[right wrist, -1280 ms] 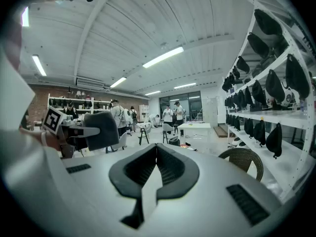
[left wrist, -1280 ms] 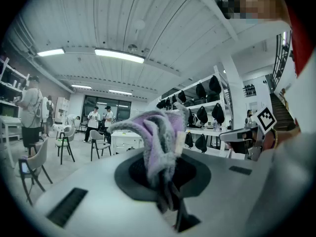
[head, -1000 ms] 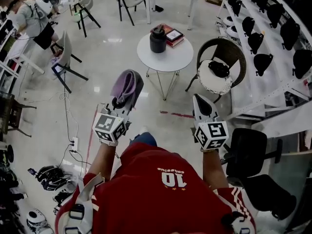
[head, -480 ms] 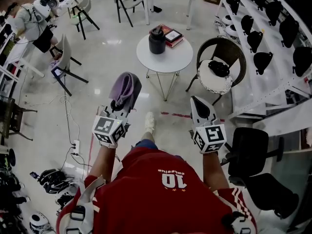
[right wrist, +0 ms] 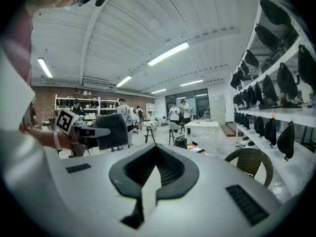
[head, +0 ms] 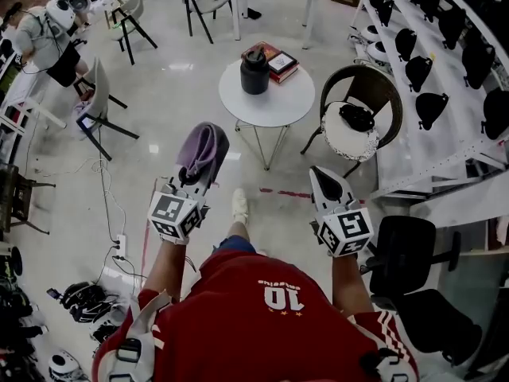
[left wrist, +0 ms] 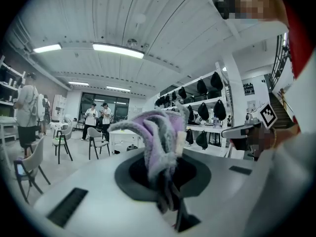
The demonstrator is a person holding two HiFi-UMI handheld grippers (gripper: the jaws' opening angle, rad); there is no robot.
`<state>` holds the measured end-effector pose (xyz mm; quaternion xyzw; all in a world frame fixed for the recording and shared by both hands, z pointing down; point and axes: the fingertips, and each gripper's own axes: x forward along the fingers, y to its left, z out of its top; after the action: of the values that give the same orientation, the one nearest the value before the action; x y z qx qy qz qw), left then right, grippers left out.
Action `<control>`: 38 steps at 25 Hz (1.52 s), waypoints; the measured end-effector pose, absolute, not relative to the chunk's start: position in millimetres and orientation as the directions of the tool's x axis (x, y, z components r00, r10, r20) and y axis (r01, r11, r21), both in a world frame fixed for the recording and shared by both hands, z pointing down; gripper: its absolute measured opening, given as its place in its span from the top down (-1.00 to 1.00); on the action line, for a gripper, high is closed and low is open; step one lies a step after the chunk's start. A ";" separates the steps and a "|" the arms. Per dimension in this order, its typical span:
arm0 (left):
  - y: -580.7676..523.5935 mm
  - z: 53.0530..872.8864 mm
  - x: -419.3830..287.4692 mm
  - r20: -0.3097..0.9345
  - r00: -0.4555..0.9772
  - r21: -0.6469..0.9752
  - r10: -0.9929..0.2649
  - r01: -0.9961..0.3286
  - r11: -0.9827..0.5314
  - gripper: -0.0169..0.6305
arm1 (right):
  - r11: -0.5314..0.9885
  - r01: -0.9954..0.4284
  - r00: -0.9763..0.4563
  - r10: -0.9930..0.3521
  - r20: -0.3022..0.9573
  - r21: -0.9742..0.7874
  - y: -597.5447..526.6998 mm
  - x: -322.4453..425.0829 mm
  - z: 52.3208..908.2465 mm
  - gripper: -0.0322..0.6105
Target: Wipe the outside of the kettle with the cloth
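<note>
Head view: both forearms reach forward at about the same height, well short of the round table [head: 280, 106]. The left gripper [head: 210, 140] is clamped on a purple cloth [head: 198, 145], which bunches above its jaws. In the right gripper view, the right gripper [right wrist: 150, 189] has its jaws pressed together with nothing between them. The black kettle [head: 254, 70] stands on the table beside books [head: 281, 61]. A wicker chair [head: 362, 110] stands right of the table on a glossy pale floor [head: 179, 94]. The red shirt [head: 262, 325] reads "10".
</note>
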<state>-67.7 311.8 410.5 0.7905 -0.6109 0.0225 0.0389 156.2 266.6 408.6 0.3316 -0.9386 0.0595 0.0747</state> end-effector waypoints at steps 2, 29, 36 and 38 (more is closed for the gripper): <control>298.7 412.1 -72.6 0.091 0.258 0.031 -0.962 -0.966 -0.256 0.81 | 0.773 -0.630 -0.770 -0.610 0.187 -0.072 251.8 151.9 409.6 0.85; 22.7 402.1 -231.4 0.088 0.289 0.083 -0.953 -0.956 -0.282 0.81 | 0.727 -0.684 -0.715 -0.651 0.253 -0.063 -0.6 -4.6 390.5 0.85; -27.2 425.9 -259.1 0.120 0.309 0.122 -0.943 -0.948 -0.295 0.81 | 0.692 -0.720 -0.678 -0.684 0.270 -0.057 -36.7 -23.7 394.3 0.85; -39.0 430.3 -258.5 0.124 0.318 0.126 -0.940 -0.945 -0.303 0.81 | 0.680 -0.730 -0.667 -0.690 0.282 -0.062 -43.2 -21.7 398.3 0.85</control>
<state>-258.5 -39.0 430.3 0.8071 -0.5838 0.0135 0.0877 -21.7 -43.2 398.3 0.3906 -0.9089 0.0849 0.1185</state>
